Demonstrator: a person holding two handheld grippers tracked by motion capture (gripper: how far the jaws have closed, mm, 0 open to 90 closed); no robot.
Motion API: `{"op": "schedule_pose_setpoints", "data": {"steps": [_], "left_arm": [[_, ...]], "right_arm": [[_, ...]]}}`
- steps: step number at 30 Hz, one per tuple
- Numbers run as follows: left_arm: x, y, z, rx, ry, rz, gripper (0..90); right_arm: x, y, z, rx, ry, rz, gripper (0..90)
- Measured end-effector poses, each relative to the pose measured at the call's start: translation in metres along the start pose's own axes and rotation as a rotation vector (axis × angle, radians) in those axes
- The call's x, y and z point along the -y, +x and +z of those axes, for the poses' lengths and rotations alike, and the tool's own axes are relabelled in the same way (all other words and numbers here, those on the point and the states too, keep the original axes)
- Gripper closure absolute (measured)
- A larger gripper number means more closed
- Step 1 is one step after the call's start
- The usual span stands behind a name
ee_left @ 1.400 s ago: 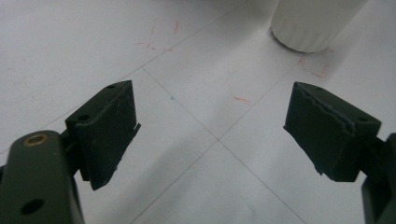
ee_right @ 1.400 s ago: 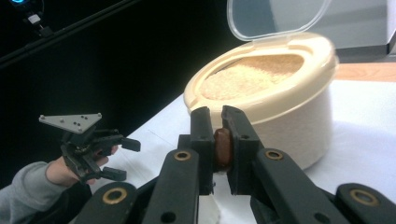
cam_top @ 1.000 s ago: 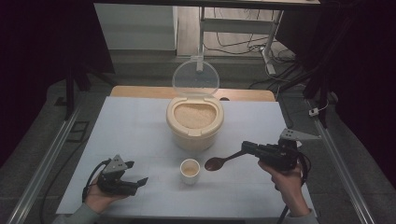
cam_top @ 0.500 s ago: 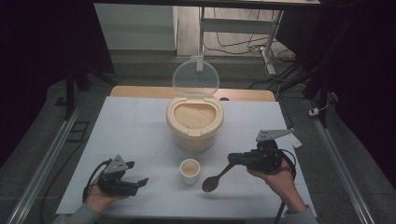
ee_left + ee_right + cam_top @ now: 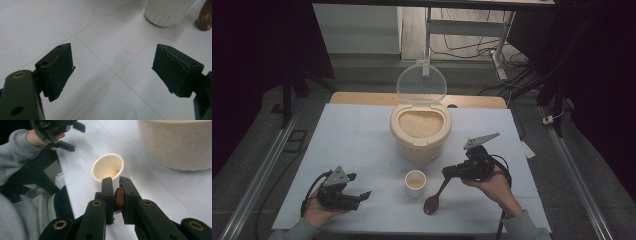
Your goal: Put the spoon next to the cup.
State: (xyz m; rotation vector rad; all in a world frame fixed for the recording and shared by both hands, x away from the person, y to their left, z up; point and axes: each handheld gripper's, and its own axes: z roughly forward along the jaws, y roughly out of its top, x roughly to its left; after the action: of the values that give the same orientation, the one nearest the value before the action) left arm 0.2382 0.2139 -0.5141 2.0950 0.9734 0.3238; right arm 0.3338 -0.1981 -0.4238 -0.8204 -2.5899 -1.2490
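A dim room with dark drapes at the sides and cables on the floor behind surrounds a pale white table (image 5: 362,135) marked with thin grid lines; at its middle stands a round cream plastic container of rice (image 5: 418,131), its clear round lid (image 5: 421,82) tipped up at the back; just in front of it sits a small white paper cup (image 5: 415,182) with a little rice at the bottom.

The right gripper (image 5: 447,173), held in a hand (image 5: 492,182) whose forearm rises from the lower edge of the high view, points leftward and slightly down; its jaws are clamped narrow on the handle of a dark brown wooden spoon (image 5: 435,196), which slants down so that the bowl lies at the table just right of the cup and near the front edge; in the right gripper view the brown handle (image 5: 119,198) sits pinched between the two black jaws, with the cup just beyond them.

The left gripper (image 5: 359,186) lies low near the front left corner in the left hand (image 5: 319,212), jaws spread wide with bare table between them.

A second ago the spoon was held higher, its bowl level beside the cup; since then the right hand has come toward the front and lower, and the bowl has tipped down; the left hand has kept its place.
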Motion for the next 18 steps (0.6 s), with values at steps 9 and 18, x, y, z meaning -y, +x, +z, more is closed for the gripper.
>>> {"op": "schedule_pose_setpoints", "data": {"steps": [9, 18], "left_arm": [[0.0, 0.0, 0.0, 0.001, 0.001, 0.001, 16.9], [0.0, 0.0, 0.001, 0.0, 0.001, 0.003, 16.9]], "right_arm": [[0.003, -0.02, 0.018, 0.121, -0.071, 0.058, 73.4], [0.014, -0.042, 0.036, 0.232, -0.053, 0.082, 62.5]]}}
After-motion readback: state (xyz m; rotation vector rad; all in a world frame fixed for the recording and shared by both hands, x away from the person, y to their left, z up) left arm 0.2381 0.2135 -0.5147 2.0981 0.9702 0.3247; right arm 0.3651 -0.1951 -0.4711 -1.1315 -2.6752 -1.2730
